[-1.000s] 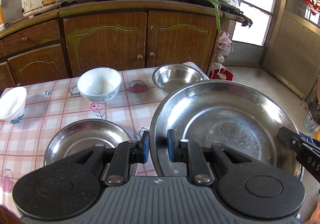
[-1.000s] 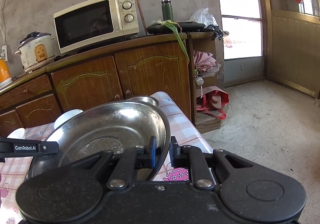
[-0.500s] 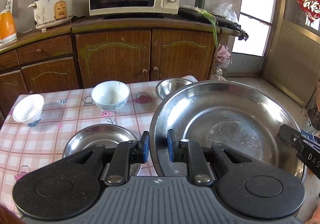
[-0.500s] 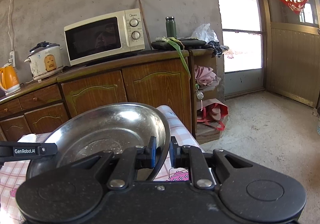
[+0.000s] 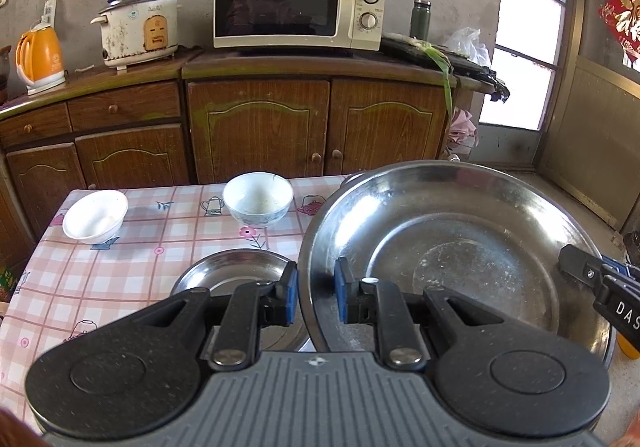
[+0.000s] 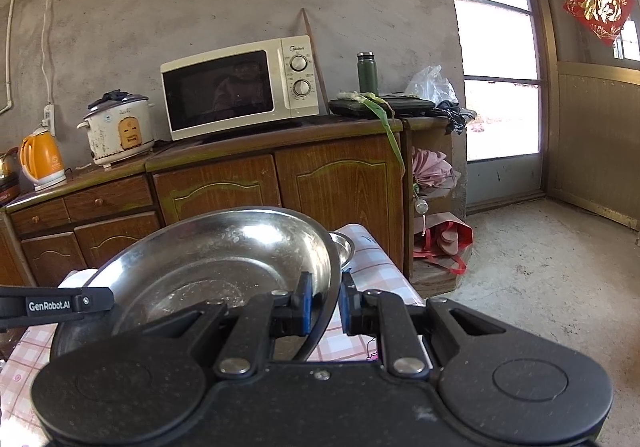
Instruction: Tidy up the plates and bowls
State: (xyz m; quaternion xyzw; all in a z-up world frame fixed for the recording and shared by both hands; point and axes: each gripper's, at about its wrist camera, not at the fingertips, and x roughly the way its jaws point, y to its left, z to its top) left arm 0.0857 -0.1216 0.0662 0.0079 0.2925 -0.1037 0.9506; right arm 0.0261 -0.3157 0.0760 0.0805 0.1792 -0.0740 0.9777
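Observation:
A large steel basin (image 5: 460, 259) is held in the air above the table by both grippers. My left gripper (image 5: 316, 297) is shut on its left rim. My right gripper (image 6: 324, 303) is shut on its right rim, and the basin (image 6: 224, 267) fills the lower middle of the right wrist view. Below it on the checked tablecloth lie a shallow steel plate (image 5: 228, 271), a patterned ceramic bowl (image 5: 258, 199) and a white bowl (image 5: 95, 216). A small steel bowl (image 6: 345, 245) peeks out behind the basin at the table's far right corner.
The table (image 5: 120, 267) stands in front of a wooden cabinet (image 5: 260, 127) carrying a microwave (image 5: 296, 5), a rice cooker (image 5: 138, 31) and an orange kettle (image 5: 40, 59). Bare concrete floor (image 6: 540, 267) lies to the right of the table.
Both grippers have lifted the basin higher and drawn back from the table. The bowls and plate now look smaller and farther below. The grip has not changed.

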